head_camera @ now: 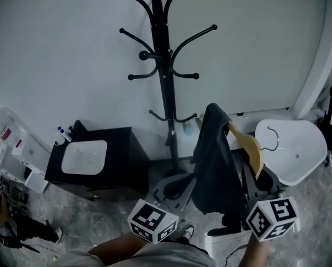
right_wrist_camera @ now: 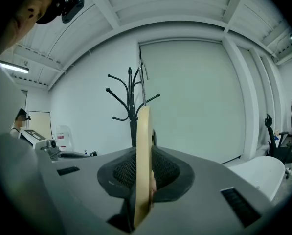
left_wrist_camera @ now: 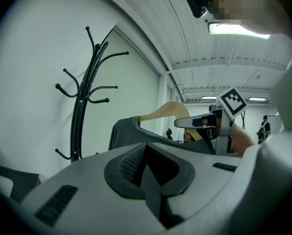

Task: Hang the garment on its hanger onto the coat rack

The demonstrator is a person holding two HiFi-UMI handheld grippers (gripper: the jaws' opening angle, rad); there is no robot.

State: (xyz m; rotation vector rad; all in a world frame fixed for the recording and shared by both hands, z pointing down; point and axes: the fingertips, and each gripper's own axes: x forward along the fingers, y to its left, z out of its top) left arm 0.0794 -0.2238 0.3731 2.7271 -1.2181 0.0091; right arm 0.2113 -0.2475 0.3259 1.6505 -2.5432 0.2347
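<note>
White wall [head_camera: 54, 49] backs the black coat rack [head_camera: 164, 65], which stands on the floor against it. The dark garment [head_camera: 213, 160] drapes over the wooden hanger [head_camera: 253, 149], held in the air short of the rack and clear of every peg. The right gripper [right_wrist_camera: 143, 175] is clamped on the hanger's bare arm. The left gripper [left_wrist_camera: 146, 173] has its jaws together on nothing. The metal hook [head_camera: 274, 139] lies on the side away from the rack. Likely faults: the garment, bunched toward one end, slides off if the hanger tilts; the hook misses a peg unless turned.
</note>
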